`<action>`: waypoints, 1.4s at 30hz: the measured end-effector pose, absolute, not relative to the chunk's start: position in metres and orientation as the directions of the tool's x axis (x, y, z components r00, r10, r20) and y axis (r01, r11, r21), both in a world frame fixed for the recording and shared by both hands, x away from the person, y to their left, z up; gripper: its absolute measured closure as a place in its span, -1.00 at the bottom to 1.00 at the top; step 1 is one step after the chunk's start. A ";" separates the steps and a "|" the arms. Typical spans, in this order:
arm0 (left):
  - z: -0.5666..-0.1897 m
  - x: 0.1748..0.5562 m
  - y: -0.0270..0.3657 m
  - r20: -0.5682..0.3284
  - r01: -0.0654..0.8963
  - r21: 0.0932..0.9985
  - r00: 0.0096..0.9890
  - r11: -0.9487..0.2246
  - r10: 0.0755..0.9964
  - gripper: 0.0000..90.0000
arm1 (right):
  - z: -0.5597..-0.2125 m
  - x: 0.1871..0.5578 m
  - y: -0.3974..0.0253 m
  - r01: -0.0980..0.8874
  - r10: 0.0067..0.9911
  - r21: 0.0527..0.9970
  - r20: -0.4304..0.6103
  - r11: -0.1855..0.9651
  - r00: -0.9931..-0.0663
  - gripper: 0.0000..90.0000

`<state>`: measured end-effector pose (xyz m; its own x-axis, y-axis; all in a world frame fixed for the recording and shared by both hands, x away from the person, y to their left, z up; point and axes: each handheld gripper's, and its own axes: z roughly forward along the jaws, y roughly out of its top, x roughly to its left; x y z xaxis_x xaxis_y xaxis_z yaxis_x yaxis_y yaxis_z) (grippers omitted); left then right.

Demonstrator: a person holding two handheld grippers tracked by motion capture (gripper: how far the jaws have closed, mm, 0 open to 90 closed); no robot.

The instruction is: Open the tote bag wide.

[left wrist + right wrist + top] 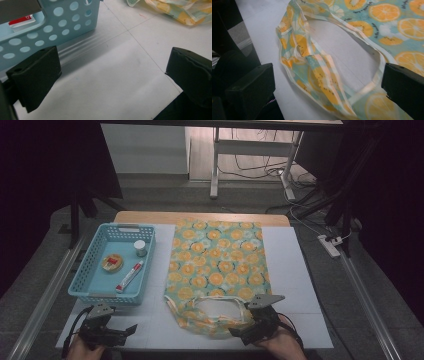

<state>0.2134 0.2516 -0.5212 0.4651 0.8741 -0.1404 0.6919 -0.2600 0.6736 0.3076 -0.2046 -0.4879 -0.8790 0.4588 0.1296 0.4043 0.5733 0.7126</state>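
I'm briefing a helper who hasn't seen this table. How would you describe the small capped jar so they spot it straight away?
Start at the light blue perforated basket on the left of the white table, beside the orange-print cloth bag. The small jar stands upright near the basket's far right corner. Unlike the flat round tin and the red-and-white tube lying nearer, it is a short upright cylinder with a pale cap.

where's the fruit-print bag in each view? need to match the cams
High view: fruit-print bag lies flat mid-table, handles toward the person, right of the blue basket.
Left gripper view: its edge at the top right.
Right gripper view: its handles between the open jaws.
Shared landmark: the white table cover.
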 end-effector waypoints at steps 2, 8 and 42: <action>-0.521 0.213 0.252 -0.141 0.692 0.674 0.465 -0.260 0.874 -1.00 | -0.490 0.309 -0.199 0.404 0.451 0.705 0.133 0.583 -0.883 -1.00; -0.521 0.214 0.252 -0.141 0.693 0.672 0.466 -0.261 0.873 -1.00 | -0.498 0.314 -0.186 0.401 0.429 0.673 0.136 0.622 -0.893 -1.00; -0.522 0.214 0.251 -0.142 0.695 0.667 0.471 -0.267 0.871 -0.99 | -0.494 0.335 -0.167 0.363 0.351 0.601 0.143 0.712 -0.925 0.88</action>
<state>0.2143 0.2512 -0.5217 0.4707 0.8708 -0.1417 0.6951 -0.2672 0.6674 0.3346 -0.1668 -0.4941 -0.9254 0.3508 0.1433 0.3630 0.7123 0.6008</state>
